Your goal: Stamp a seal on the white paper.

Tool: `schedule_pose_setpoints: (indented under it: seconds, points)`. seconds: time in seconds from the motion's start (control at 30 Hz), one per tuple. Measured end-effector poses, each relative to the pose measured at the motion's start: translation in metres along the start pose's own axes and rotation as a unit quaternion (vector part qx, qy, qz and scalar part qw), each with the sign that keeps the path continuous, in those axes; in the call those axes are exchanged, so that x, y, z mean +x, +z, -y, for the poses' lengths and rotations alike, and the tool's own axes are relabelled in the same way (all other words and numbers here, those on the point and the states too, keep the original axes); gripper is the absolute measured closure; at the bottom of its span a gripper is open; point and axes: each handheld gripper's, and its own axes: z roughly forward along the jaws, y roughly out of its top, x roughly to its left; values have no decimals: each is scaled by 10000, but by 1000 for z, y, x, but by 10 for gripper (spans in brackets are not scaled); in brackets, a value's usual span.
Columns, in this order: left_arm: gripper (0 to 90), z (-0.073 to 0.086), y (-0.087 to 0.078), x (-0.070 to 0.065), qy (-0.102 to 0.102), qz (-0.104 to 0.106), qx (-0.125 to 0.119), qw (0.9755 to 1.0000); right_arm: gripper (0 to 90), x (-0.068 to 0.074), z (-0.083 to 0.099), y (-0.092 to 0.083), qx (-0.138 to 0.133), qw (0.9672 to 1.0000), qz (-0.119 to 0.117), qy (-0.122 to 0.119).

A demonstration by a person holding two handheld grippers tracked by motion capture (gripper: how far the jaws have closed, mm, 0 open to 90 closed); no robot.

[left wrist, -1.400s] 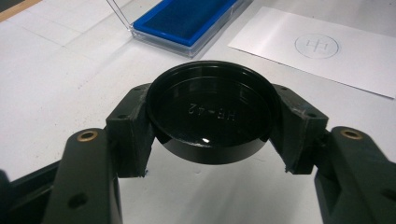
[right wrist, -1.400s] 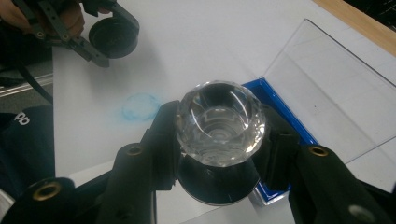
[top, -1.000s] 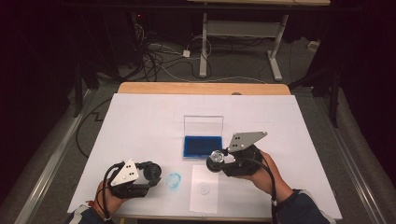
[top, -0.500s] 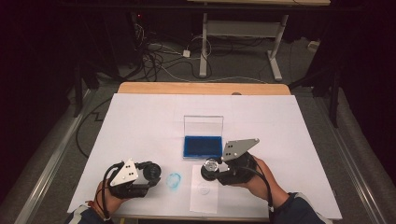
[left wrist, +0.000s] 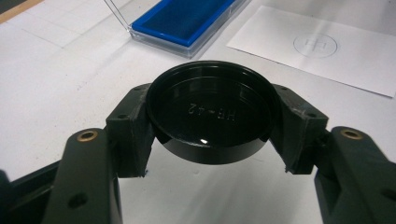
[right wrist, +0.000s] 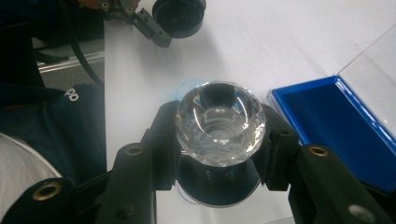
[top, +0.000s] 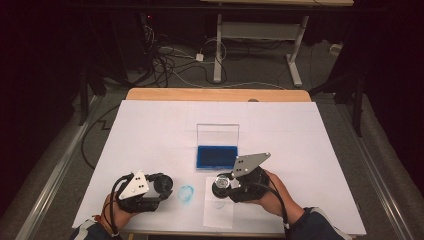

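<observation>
My left gripper (top: 161, 185) rests at the table's front left, shut on a round black cap (left wrist: 210, 112) that it holds by the rim, hollow side up, with raised lettering inside. My right gripper (top: 221, 184) hovers over the near edge of a small white sheet (top: 218, 214) and is shut on a clear glass lens (right wrist: 219, 121) in a black mount. Behind both stands an open blue case (top: 216, 156) with its clear lid (top: 217, 134) raised. The right gripper view also shows the cap (right wrist: 180, 16) farther off in the left gripper.
A crumpled bluish clear wrap (top: 186, 193) lies between the two grippers. The small sheet carries a printed circle with a cross (left wrist: 315, 45). White paper (top: 150, 130) covers the wooden table. Cables and a desk frame (top: 255, 35) are on the floor beyond.
My right gripper has carried the lens left and downward, from beside the blue case to over the small sheet. The left gripper and its cap have stayed put.
</observation>
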Motion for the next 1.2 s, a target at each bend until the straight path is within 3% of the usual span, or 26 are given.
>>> schedule_pose_setpoints:
  seconds: [0.7, 1.2]
  points:
    - [366, -1, 0, -1, 13, 1, -6, 10000, 572, 5, 14, 28, 378, 9992, -126, -7]
    - [365, -2, 3, -1, 52, 40, 14, 10000, 572, 4, 24, 34, 538, 9985, -111, 34]
